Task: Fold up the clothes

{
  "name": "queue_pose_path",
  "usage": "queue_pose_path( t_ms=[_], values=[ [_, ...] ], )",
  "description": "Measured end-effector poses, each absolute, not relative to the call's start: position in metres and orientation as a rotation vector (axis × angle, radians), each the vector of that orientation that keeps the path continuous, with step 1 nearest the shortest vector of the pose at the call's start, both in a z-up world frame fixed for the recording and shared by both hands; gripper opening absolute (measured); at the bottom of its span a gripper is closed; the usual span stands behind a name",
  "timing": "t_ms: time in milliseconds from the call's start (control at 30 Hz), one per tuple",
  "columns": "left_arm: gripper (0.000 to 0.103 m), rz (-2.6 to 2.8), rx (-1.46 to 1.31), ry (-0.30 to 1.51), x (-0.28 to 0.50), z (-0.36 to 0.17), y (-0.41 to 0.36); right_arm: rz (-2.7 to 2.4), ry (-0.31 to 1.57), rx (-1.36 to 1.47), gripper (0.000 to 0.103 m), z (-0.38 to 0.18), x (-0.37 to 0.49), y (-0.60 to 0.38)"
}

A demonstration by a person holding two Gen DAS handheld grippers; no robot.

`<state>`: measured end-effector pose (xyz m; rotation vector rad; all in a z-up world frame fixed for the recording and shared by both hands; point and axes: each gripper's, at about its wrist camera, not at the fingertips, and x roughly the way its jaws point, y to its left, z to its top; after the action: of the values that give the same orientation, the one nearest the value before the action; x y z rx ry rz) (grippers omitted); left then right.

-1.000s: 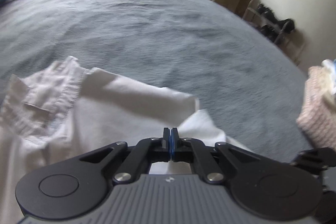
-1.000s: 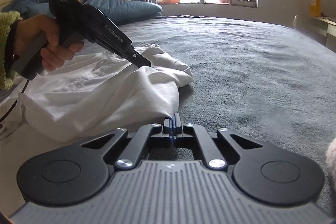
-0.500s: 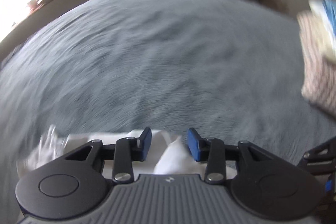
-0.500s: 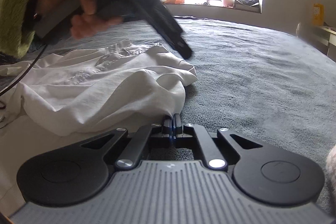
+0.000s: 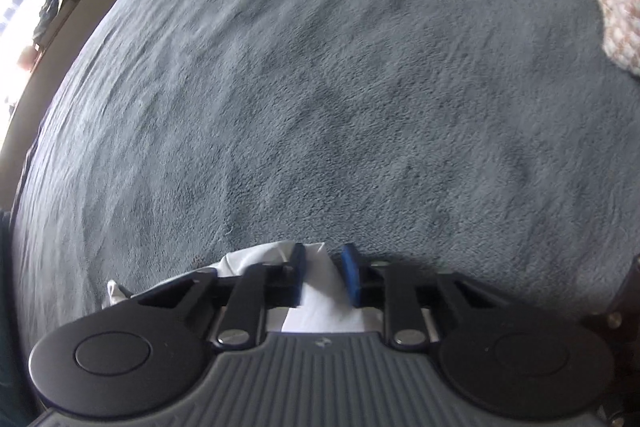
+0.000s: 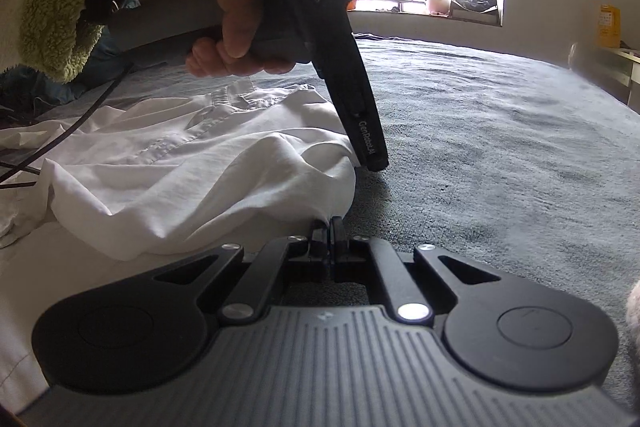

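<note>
Two grippers work a white shirt (image 6: 208, 179) on the grey bed (image 5: 360, 87). Left gripper (image 5: 323, 275) is closing, shirt fabric between its fingers, pads apart. Right gripper (image 6: 329, 227) sits fully closed, empty, the shirt's edge just to its left.

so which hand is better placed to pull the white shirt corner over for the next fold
Left. The left hand-held gripper has the white shirt between its closing jaws at the shirt's far edge. The right hand-held gripper is shut at the near hem, apparently pinning it.

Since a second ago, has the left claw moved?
Yes. In the right wrist view the left claw has swung from over the white shirt to its edge on the grey bedspread, jaws closing around fabric.
</note>
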<state>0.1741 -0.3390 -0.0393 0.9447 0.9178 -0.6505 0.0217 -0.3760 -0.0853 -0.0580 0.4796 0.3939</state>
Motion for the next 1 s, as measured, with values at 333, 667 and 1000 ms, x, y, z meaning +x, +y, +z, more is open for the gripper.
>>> queue_pose_path(
  t_ms=[333,667,1000],
  values=[
    [0.001,-0.589,0.431,0.874,0.200,-0.010,-0.283,0.391,0.477,-0.065,0.000,-0.086,0.021,-0.374],
    [0.001,-0.589,-0.004,0.799,0.223,-0.024,-0.242,0.389,0.487,-0.076,0.000,-0.087,0.021,-0.372],
    [0.027,-0.532,-0.102,0.854,0.240,-0.036,-0.221,0.380,0.507,-0.043,0.001,-0.088,0.023,-0.377]
  ],
)
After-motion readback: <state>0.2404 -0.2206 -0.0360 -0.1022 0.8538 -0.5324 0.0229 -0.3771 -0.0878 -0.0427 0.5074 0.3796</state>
